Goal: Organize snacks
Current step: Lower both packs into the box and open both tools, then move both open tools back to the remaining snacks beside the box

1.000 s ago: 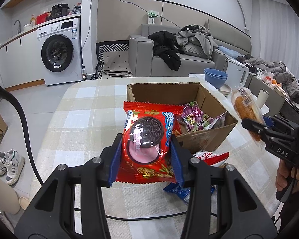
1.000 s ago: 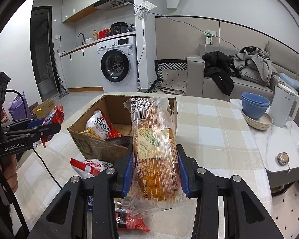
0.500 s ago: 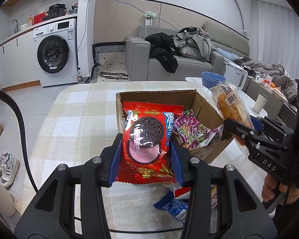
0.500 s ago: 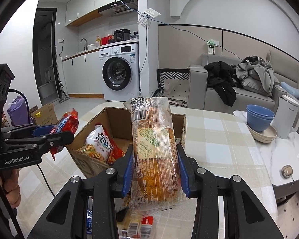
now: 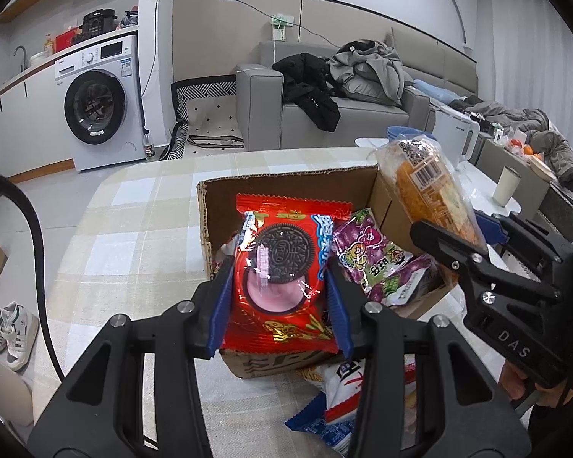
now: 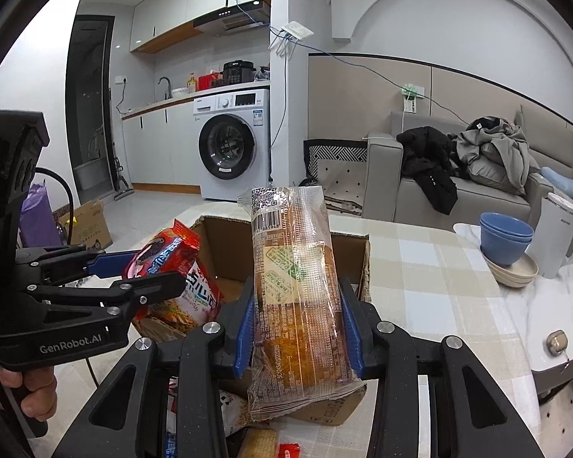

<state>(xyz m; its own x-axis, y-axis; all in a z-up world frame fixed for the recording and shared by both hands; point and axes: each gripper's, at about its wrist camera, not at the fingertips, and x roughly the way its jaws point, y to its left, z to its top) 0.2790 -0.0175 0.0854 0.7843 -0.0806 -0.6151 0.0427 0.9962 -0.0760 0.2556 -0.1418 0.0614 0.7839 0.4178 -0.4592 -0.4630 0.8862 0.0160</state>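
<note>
My left gripper [image 5: 279, 286] is shut on a red cookie packet [image 5: 282, 267] and holds it over the near wall of an open cardboard box [image 5: 286, 187] on the checked table. From the right wrist view that packet [image 6: 160, 252] hangs above the box's left side. My right gripper [image 6: 296, 320] is shut on a clear-wrapped long bread [image 6: 294, 286], upright above the box's near right corner; the bread [image 5: 428, 191] also shows at the right of the left wrist view. Inside the box lie a purple candy bag [image 5: 378, 259] and a noodle snack bag [image 6: 198, 301].
Loose packets [image 5: 340, 397] lie on the table in front of the box. Stacked blue bowls [image 6: 506, 236] and a white kettle [image 6: 561, 236] stand on a marble side table to the right. A black cable [image 5: 38, 252] runs along the table's left side.
Both grippers have moved forward with their packets, from short of the box to over it. The cookie packet and the bread now hang above its opening, closer together.
</note>
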